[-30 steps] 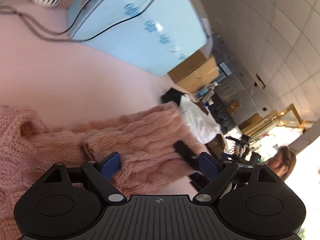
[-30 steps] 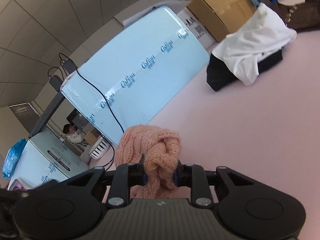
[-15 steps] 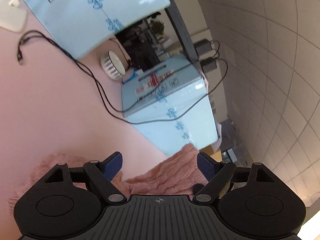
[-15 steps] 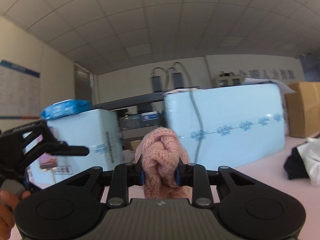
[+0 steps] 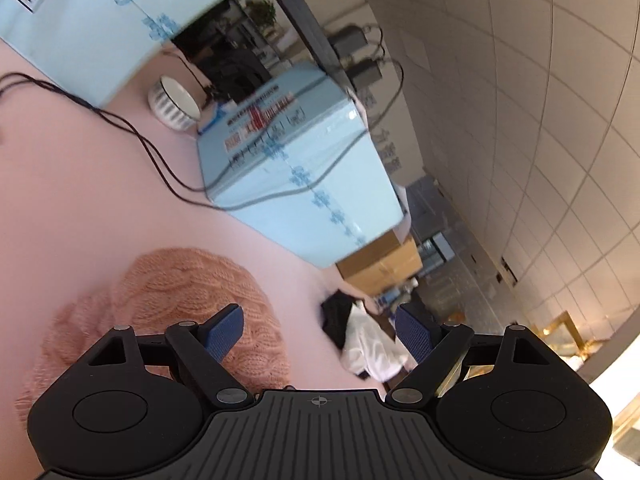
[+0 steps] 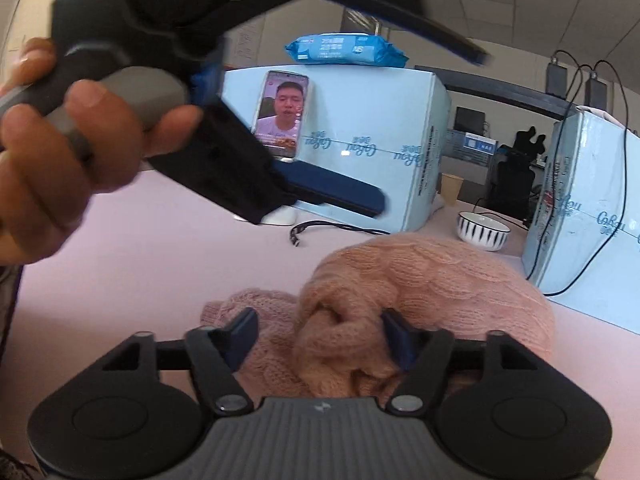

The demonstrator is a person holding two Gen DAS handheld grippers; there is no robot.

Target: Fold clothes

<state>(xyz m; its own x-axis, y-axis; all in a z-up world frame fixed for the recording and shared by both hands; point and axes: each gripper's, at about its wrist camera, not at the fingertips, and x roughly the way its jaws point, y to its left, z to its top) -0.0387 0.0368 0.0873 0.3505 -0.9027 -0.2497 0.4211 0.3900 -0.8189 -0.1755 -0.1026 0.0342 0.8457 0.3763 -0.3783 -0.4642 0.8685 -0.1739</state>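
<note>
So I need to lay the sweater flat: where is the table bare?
Bare pink table lies left of the pink sweater, before the cable end. Crowded behind: striped bowl, blue boxes, cables.

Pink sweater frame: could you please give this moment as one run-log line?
step: fold | pink sweater: bunched on pink table | left gripper: open, empty | right gripper: open, straddling knit

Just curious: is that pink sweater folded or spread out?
Bunched, not neatly folded: the pink sweater sits in a rounded heap on the table.
</note>
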